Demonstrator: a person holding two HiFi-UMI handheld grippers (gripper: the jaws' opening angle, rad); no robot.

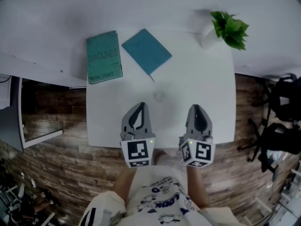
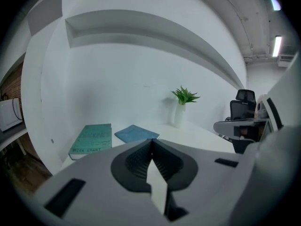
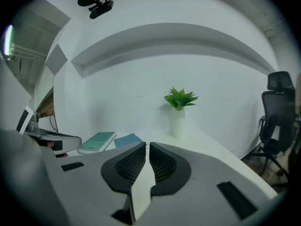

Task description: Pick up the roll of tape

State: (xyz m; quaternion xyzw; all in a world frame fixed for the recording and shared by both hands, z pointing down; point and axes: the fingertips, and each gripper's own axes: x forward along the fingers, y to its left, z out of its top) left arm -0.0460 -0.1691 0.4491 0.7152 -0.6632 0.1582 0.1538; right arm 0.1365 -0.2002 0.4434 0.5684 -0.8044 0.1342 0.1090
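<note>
Your smooth white table (image 1: 207, 79) carries a green book (image 1: 104, 56) and a blue notebook (image 1: 146, 51). Your left gripper (image 1: 140, 106) is closed and empty. Your right gripper (image 1: 196, 107) is closed to a hairline slit, gripping nothing. The tape roll (image 1: 160, 96), a faint translucent ring, lies flat just ahead of both, hole upward.

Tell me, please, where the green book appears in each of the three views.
Head view: the green book lies in the upper left part of the picture.
Left gripper view: it is in the lower left part.
Right gripper view: it is small, left of centre and a little below the middle.
Shared landmark: the plant in the white vase stands to the right of the book in every view.
</note>
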